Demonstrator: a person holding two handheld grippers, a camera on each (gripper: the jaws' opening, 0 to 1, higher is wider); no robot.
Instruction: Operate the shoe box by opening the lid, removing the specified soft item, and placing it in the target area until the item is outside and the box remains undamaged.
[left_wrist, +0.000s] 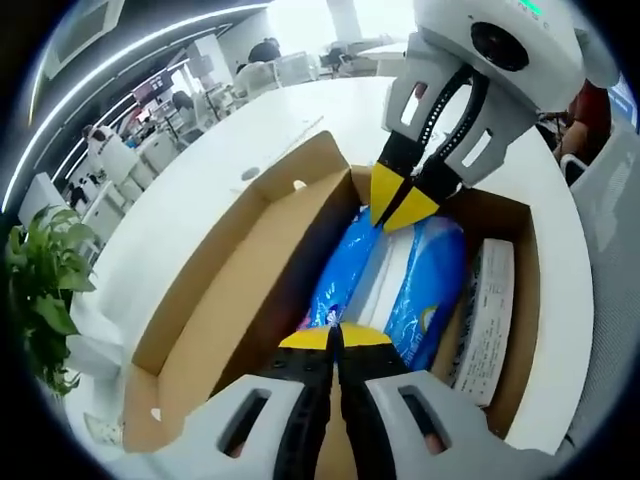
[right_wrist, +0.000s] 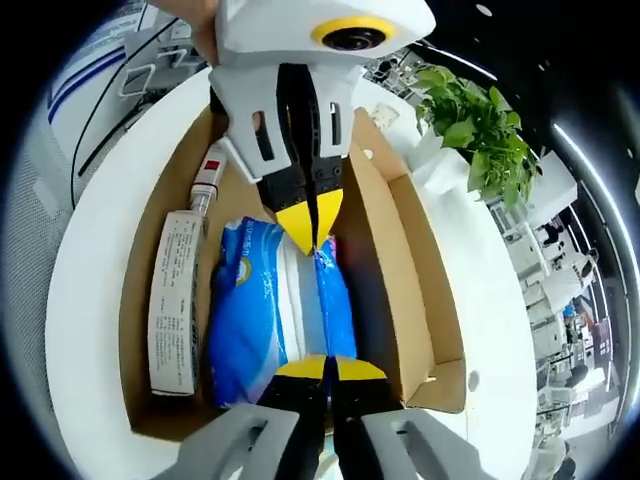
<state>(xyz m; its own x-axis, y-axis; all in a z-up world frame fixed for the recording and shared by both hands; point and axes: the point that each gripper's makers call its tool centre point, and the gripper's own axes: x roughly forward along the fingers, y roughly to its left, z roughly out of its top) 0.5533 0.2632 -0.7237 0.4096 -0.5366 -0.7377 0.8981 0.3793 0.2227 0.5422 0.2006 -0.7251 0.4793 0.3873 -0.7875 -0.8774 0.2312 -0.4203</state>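
Office, white table (left_wrist: 200, 180): box (left_wrist: 250, 270) lid already open, left tool (left_wrist: 335, 338) and right tool (right_wrist: 325, 368) both pinched shut on opposite ends of the blue pack (right_wrist: 275, 300) lying inside, so extraction step; next likely a level joint lift clear of the walls.
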